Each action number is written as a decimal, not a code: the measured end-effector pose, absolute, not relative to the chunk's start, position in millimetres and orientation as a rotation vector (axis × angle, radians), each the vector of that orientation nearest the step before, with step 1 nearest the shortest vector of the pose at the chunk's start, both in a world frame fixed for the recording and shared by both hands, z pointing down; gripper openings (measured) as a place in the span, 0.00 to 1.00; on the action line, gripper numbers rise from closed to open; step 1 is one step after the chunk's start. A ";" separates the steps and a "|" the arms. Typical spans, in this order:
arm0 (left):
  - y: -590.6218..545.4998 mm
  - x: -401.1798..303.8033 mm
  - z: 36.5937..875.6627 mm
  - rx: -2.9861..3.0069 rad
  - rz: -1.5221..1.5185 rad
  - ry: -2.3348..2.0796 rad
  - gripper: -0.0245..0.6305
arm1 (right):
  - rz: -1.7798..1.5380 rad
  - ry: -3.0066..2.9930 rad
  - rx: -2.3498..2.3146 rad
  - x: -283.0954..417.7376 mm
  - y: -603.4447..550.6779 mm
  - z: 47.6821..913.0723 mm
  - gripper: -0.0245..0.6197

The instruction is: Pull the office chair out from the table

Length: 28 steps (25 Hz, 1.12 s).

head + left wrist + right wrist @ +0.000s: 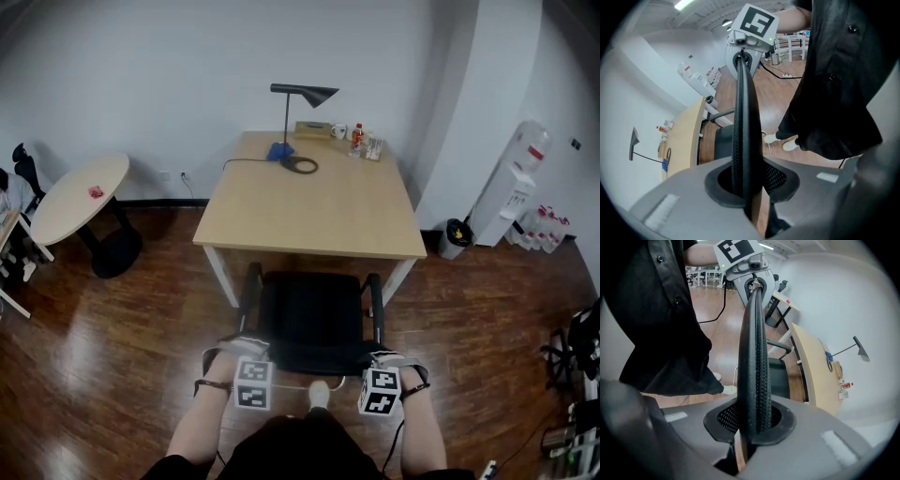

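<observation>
The left claw (pixel 242 349) and the right claw (pixel 386 360) are each clamped on the top rim of the office chair (pixel 314 319), which stands close against the near edge of the worktop (pixel 309 211). The seat hides the chair's base. Both forearms (pixel 211 412) point forward and steeply down, elbows cut off at the bottom edge.

Bare wood floor (pixel 112 356) open either side of chair (pixel 314 319), table (pixel 309 202) blocking ahead (round table (pixel 80 197) far left)
</observation>
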<state>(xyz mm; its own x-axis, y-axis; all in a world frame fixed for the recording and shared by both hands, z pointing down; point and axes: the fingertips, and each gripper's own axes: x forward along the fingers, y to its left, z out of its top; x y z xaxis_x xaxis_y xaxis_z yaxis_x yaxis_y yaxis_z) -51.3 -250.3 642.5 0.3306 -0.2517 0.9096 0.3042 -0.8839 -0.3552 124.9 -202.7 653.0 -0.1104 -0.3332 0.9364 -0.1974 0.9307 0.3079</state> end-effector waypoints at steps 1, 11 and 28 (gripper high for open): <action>-245.6 -51.9 641.9 -2.131 -1.583 -0.049 0.15 | -0.122 -1.692 0.409 124.7 -198.9 652.6 0.13; -206.3 -60.4 642.6 -2.133 -1.593 -0.055 0.15 | -0.110 -1.697 0.413 115.3 -158.9 652.9 0.13; -142.7 -74.3 642.7 -2.156 -1.650 -0.027 0.16 | -0.118 -1.715 0.367 103.2 -97.7 650.6 0.13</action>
<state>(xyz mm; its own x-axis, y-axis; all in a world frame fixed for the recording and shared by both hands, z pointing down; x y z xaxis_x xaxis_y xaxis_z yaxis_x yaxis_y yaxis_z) -74.3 -142.7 642.7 0.2941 -0.2363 0.9261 0.2666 -0.9102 -0.3169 103.2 -97.7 650.6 -0.1344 -0.3072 0.9421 -0.1756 0.9431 0.2825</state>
